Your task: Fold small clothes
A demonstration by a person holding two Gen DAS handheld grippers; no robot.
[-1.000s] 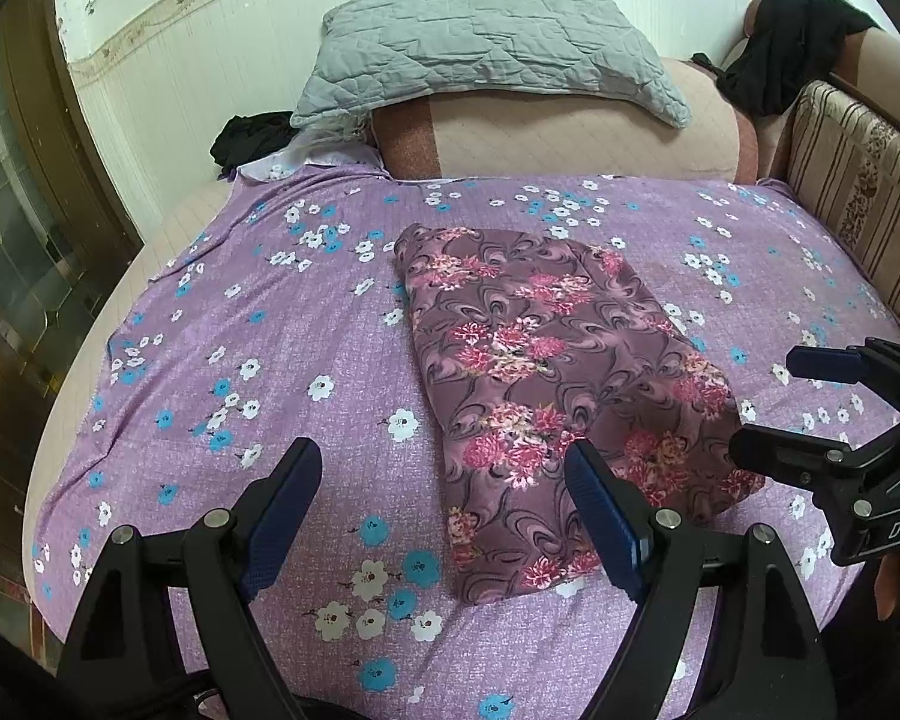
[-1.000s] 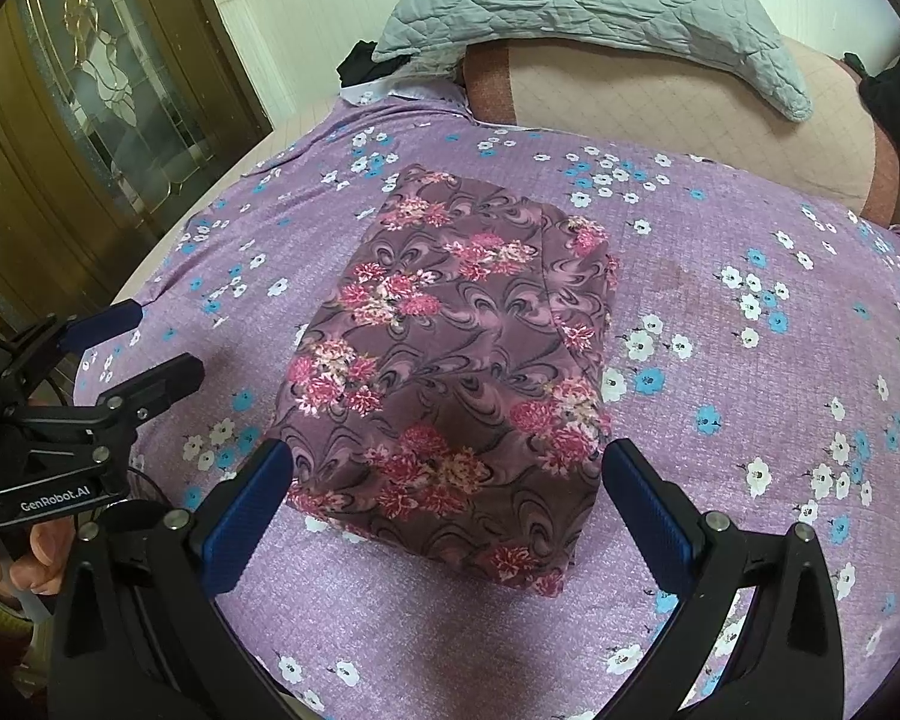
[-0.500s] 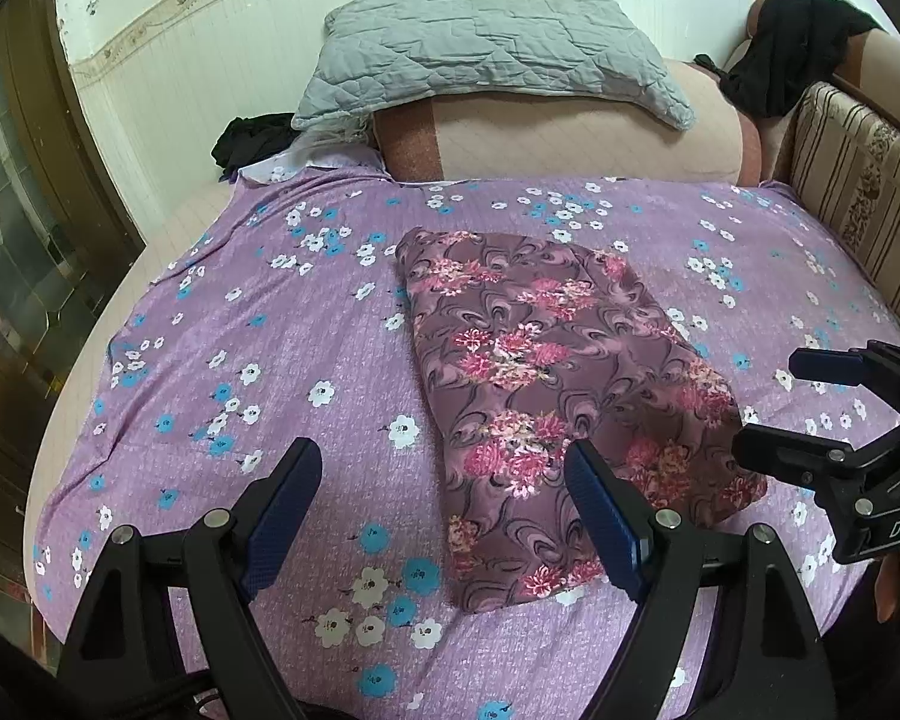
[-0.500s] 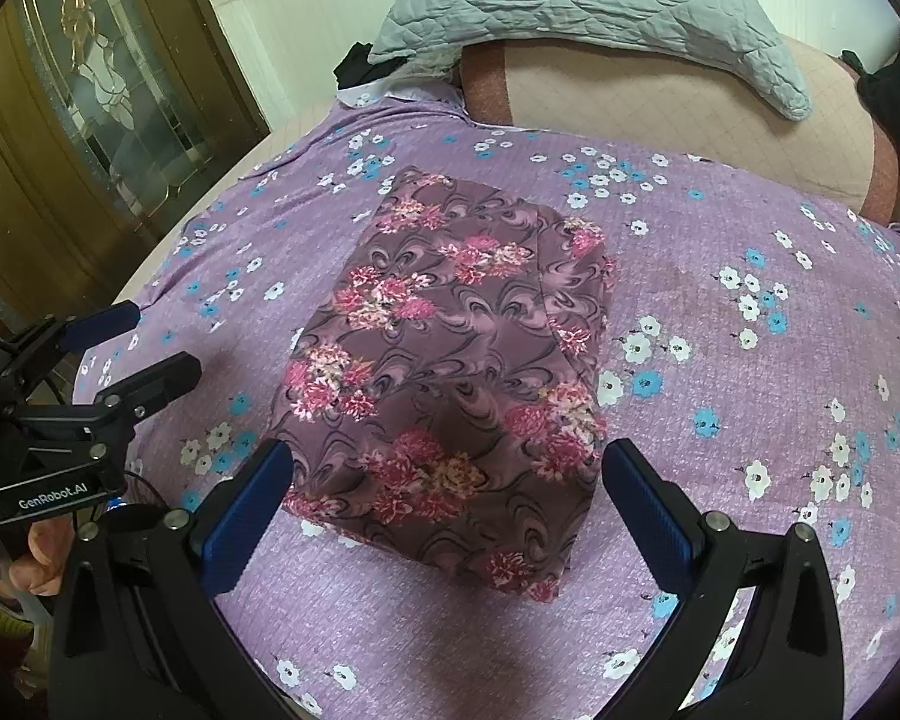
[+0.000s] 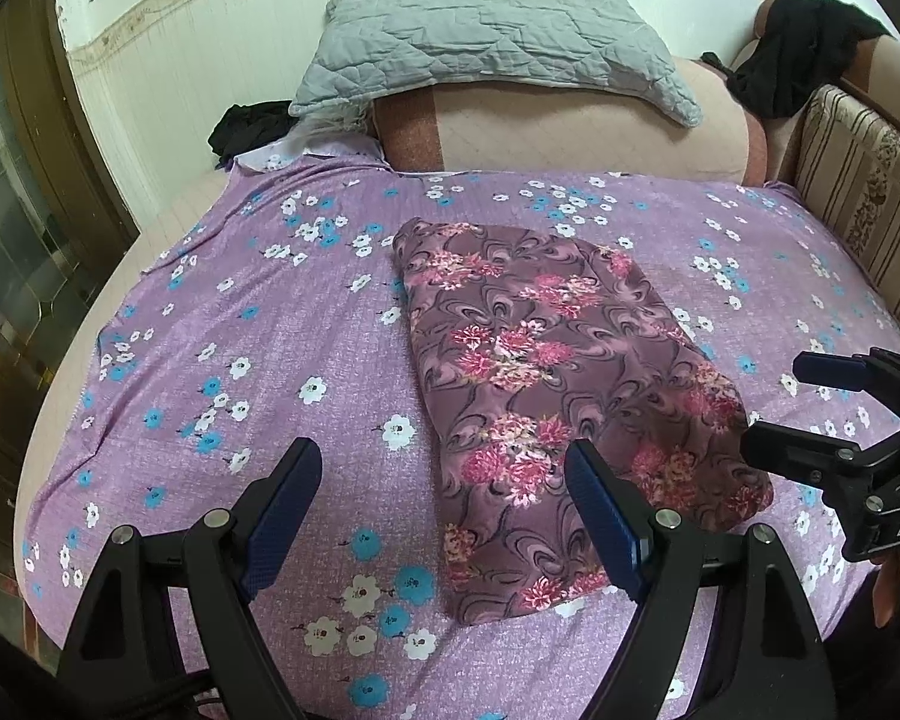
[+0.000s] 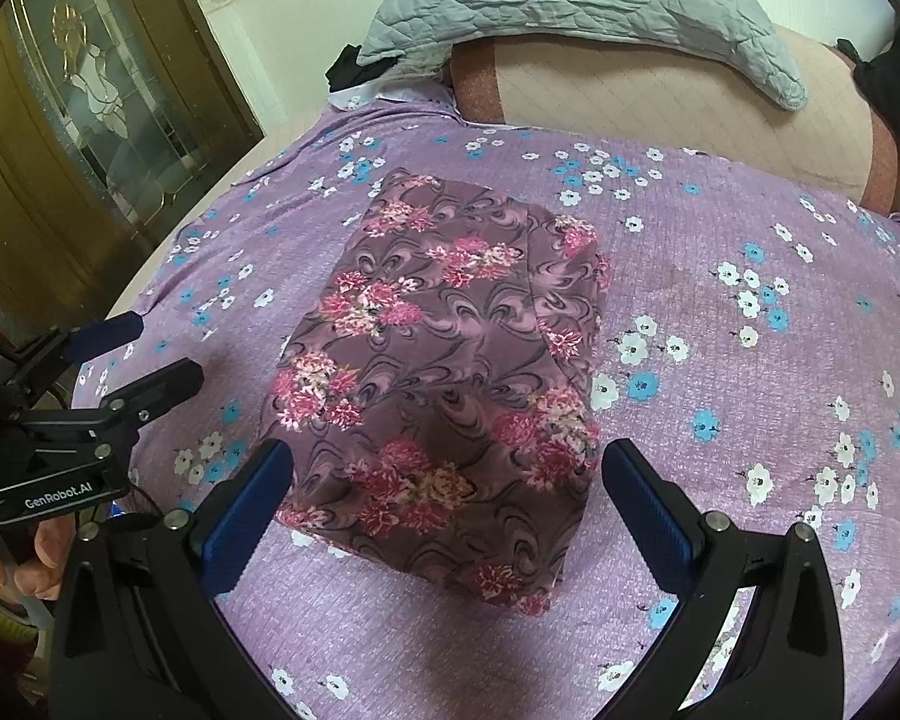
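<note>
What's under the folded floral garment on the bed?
The folded floral garment lies flat on the purple flowered sheet, which shows all round it. Whatever sits directly beneath, or inside its folds, is covered.

A soft, matt floral cloth is seen on a woven matt bedsheet; a quilted grey pillow is seen at twelve o'clock.
</note>
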